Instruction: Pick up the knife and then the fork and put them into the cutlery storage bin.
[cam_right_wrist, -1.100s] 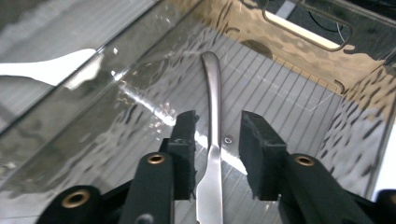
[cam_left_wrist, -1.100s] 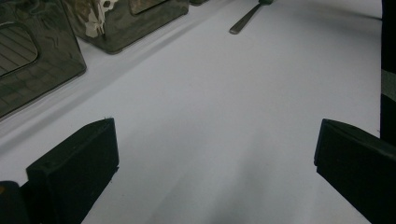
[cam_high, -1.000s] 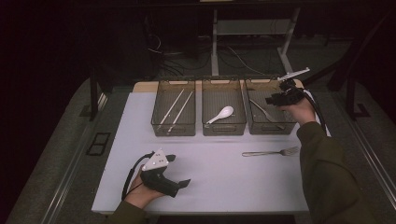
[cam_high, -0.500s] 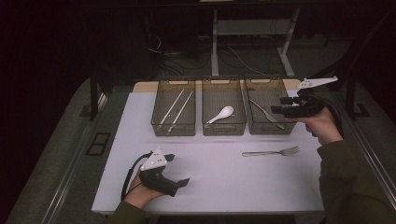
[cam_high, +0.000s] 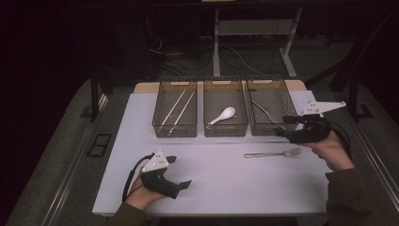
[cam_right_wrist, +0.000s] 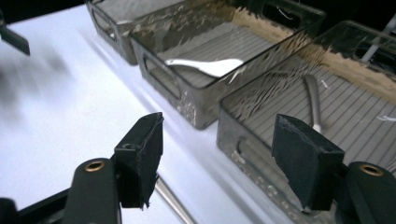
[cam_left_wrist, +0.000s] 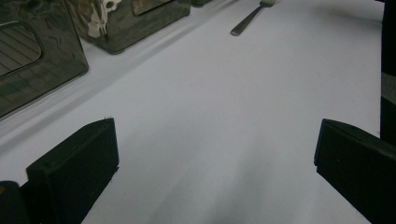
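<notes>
Fork waiting for pickup

Fork [cam_high: 273, 153] lying flat on the tabletop [cam_high: 211, 174], just in front of the right bin [cam_high: 270, 113]. Right gripper [cam_high: 282, 131] hovering near its tines, jaws apart after just opening, nothing between. Left gripper [cam_high: 179, 172] parked, jaws wide. Probably reaching; next calls for lowering over the handle and closing.

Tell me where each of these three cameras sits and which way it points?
High view: above the person's side, facing forward and down on the table, three baskets and fork; forearms, hands and both tongs show.
Left gripper view: rides the left tongs, looking low across the table toward the fork; two black jaws, wide apart.
Right gripper view: rides the right tongs, facing the baskets and white spoon; its jaws have just been opening, nothing between them.
Shared: all three show the fork; the handle passes under the right tongs.
</notes>
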Demonstrator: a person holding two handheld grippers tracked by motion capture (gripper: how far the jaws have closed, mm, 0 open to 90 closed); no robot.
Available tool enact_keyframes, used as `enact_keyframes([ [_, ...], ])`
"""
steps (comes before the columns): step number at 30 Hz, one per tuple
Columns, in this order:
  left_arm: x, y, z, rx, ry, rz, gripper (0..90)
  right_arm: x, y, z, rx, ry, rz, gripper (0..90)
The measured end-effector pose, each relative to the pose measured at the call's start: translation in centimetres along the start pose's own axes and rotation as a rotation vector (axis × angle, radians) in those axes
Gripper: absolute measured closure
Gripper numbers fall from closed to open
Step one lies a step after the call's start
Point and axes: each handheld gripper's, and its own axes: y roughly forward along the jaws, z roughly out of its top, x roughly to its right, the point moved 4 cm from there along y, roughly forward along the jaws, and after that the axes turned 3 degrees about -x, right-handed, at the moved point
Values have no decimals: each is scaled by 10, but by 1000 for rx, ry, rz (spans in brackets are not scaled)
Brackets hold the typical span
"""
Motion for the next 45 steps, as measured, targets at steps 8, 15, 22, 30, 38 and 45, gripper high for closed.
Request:
enact_keyframes([
  [8, -1, 1, -3, -20, 18, 4, 0, -9, 15, -20, -143, -82, 14, 364],
  [15, -2, 1, -3, -19, 18, -3, 0, -13, 28, -28, -253, -143, 30, 413],
  [22, -2, 2, -3, -20, 17, -7, 0, -10, 41, -36, -373, -201, 51, 479],
  [30, -1, 2, -3, -19, 15, -9, 0, -4, 54, -47, -483, -230, 64, 580],
  [38, -2, 2, -3, -17, 11, -9, 0, 1, 67, -51, -577, -262, 100, 627],
  [45, -1, 2, -3, -19, 13, -9, 0, 1, 69, -55, -613, -268, 114, 691],
])
